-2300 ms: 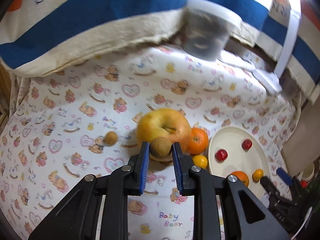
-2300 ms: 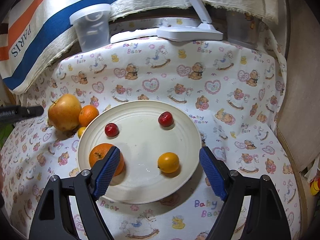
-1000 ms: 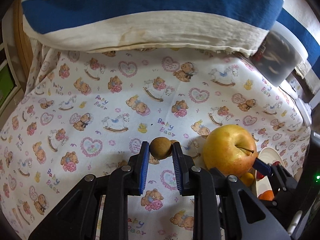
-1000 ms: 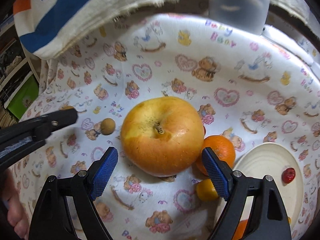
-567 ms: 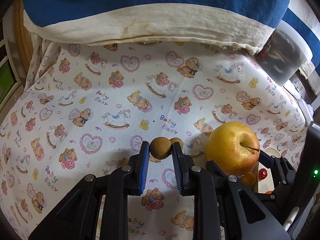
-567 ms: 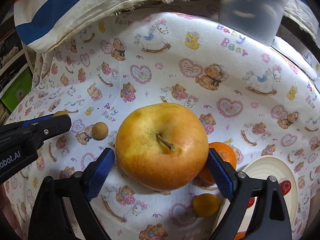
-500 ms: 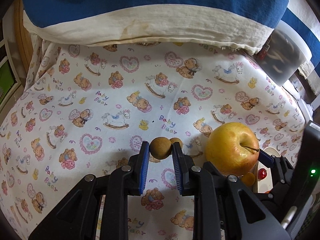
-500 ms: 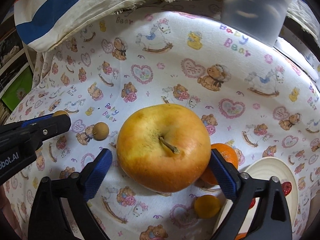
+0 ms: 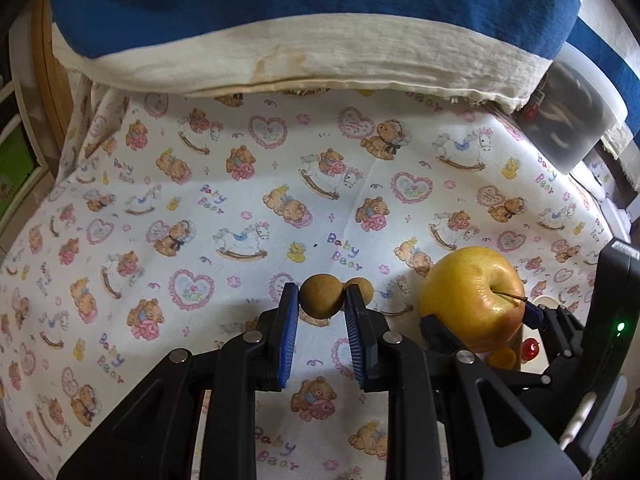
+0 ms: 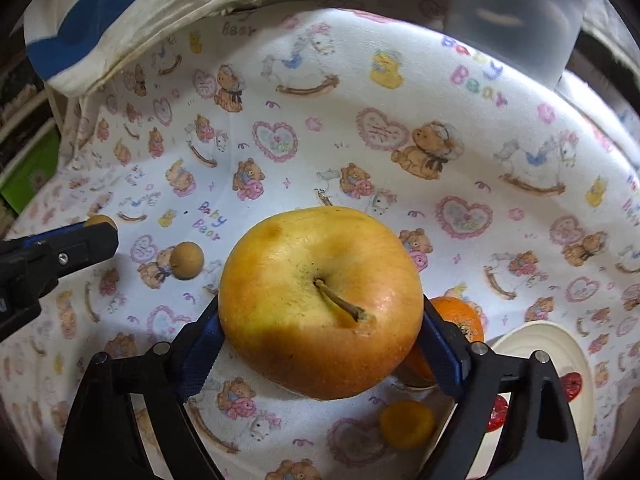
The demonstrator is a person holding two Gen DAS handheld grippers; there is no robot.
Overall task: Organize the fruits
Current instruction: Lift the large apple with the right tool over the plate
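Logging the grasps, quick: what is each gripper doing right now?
Left gripper: shut on the small brown fruit.
Right gripper: jaws closing around the big yellow apple, pads against its sides.

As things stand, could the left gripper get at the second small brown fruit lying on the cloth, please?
Probably not yet: the left gripper is shut on a small brown fruit, so it is occupied, though the loose brown fruit lies uncovered just beyond it.
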